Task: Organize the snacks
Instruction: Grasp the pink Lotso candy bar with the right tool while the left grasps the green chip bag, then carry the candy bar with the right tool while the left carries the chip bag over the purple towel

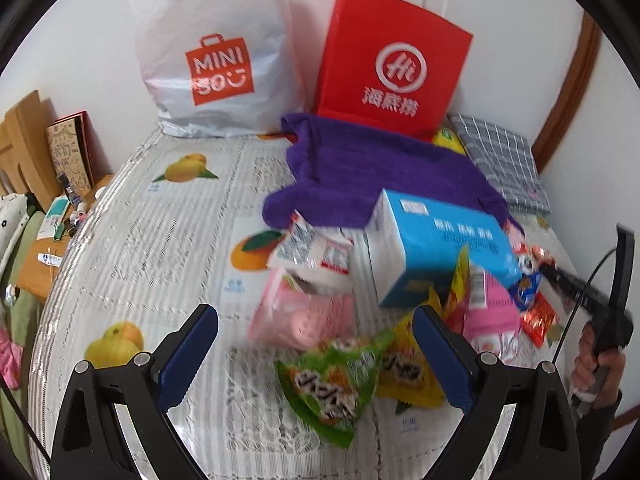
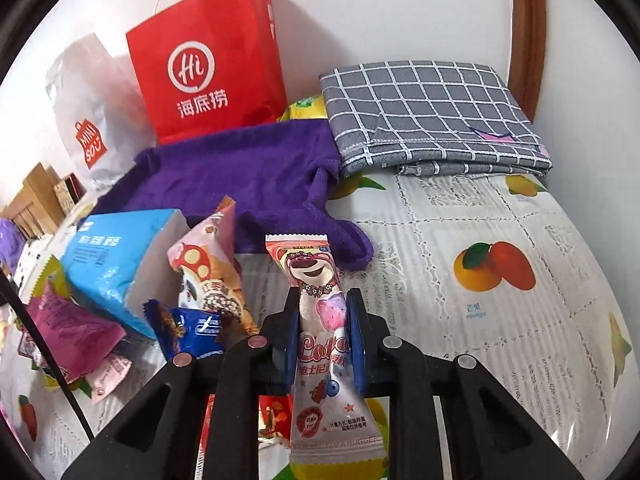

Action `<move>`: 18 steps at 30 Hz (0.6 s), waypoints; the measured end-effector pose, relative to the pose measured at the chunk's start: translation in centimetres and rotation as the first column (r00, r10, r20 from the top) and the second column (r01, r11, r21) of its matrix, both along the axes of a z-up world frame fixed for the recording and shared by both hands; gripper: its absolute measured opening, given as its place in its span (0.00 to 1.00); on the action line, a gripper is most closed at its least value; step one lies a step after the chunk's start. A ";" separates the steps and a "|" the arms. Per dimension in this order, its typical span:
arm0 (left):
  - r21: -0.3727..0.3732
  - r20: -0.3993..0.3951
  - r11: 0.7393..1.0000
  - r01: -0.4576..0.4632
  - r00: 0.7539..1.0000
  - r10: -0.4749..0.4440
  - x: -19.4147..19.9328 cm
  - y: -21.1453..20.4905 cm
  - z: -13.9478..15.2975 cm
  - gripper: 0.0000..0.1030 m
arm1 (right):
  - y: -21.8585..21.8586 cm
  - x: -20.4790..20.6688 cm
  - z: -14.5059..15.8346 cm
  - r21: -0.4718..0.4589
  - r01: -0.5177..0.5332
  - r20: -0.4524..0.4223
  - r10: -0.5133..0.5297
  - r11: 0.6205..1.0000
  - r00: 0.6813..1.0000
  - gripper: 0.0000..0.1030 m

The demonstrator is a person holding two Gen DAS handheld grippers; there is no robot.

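Observation:
My right gripper is shut on a long pink bear-print candy packet, which sticks out past the fingertips above the tablecloth. To its left lie a mushroom-print packet, a small blue wrapper, a magenta packet and a blue box. My left gripper is open and hangs over the snack pile. A green packet and a yellow packet lie below its gap, untouched. Beyond them are a pale pink packet and the blue box.
A red paper bag and a white plastic bag stand against the back wall. A purple towel and a folded grey checked cloth lie in front of them. A hand holds the right gripper's handle.

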State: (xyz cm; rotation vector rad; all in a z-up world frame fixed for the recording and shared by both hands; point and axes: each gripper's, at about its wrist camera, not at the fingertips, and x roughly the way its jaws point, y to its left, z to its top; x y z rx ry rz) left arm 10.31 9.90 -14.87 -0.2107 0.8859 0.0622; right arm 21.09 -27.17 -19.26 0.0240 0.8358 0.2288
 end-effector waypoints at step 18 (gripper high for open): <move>-0.092 -0.031 0.994 0.057 0.998 -0.060 -1.8 -0.6 -1.9 0.36 | -0.9 -3.9 3.8 -0.006 0.068 0.066 -0.068 0.998 0.996 0.21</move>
